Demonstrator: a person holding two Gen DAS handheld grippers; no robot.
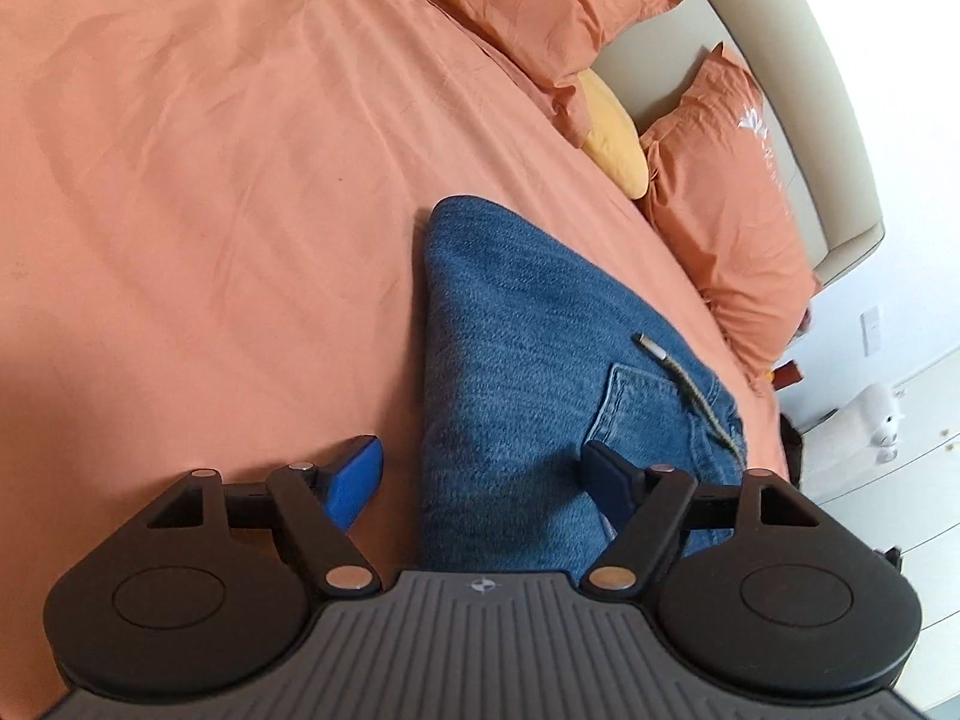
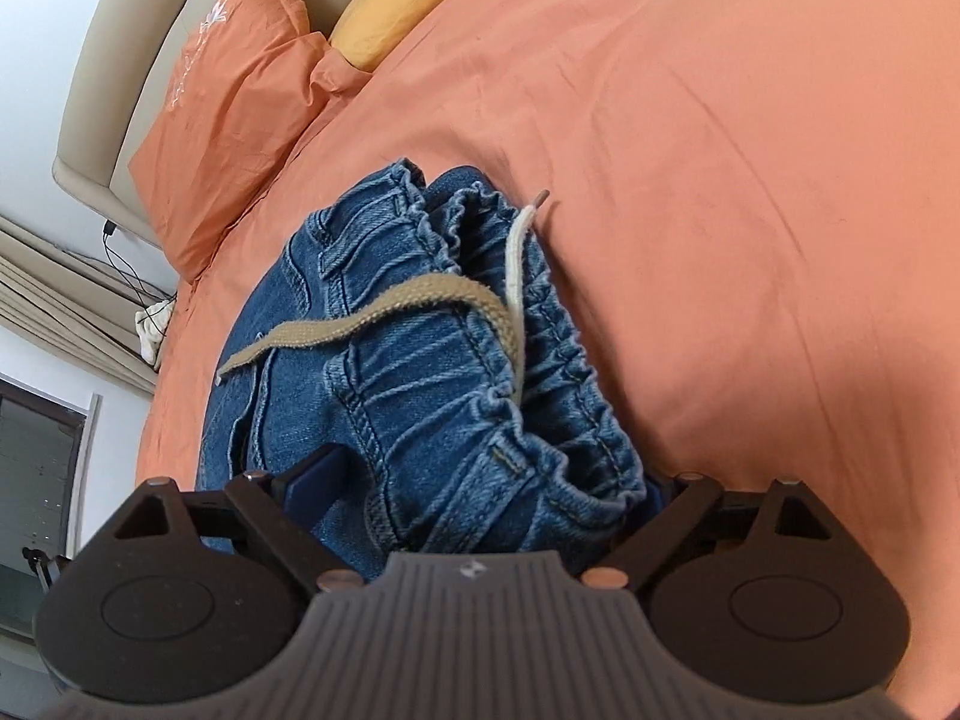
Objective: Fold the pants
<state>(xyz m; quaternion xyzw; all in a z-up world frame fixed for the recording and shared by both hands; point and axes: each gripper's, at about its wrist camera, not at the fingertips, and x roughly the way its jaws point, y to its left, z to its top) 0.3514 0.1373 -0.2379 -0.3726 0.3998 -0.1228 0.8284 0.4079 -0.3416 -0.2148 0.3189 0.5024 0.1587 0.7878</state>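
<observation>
Orange bedding is spread beneath folded jeans; pillows lie at two o'clock. Left gripper is held spread; right gripper straddles the waistband, spread.

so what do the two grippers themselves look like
Both match: the left gripper and right gripper have black linkage arms with silver pivot pins, round black side housings, a grey ribbed centre plate with a small emblem, and blue finger pads. No cables, sleeves or hands show.
</observation>
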